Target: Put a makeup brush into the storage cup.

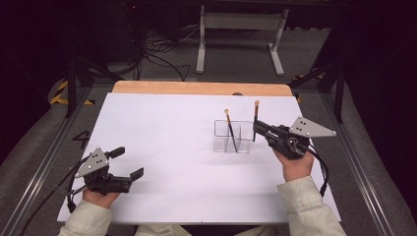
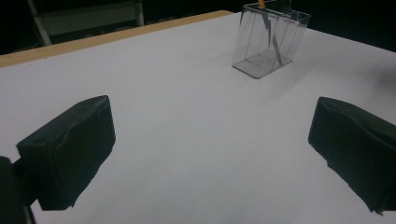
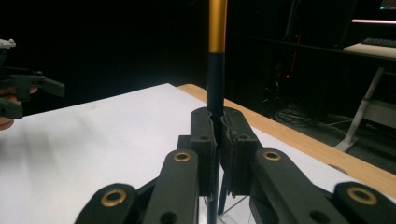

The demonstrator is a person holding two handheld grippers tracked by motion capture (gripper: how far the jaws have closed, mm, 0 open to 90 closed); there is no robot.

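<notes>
A clear plastic holder [image 1: 233, 136] with compartments stands right of the table's middle; it is also at the top of the left gripper view as the clear holder [image 2: 270, 39]. One black stick with an orange end [image 1: 229, 128] leans inside it. My right gripper [image 1: 256, 126] is shut on a second black stick with an orange end [image 1: 255, 115], held upright at the holder's right edge. In the right gripper view that stick [image 3: 215, 70] rises between the closed jaws of the right gripper [image 3: 218, 122]. My left gripper [image 1: 129, 162] rests open at the front left, with nothing between its fingers [image 2: 70, 149].
A white sheet [image 1: 162, 137] covers the table, with a wooden edge [image 1: 196, 88] at the far side. Metal rails run along both sides. Behind the table stand a white frame [image 1: 241, 34] and loose cables [image 1: 157, 49] on the floor.
</notes>
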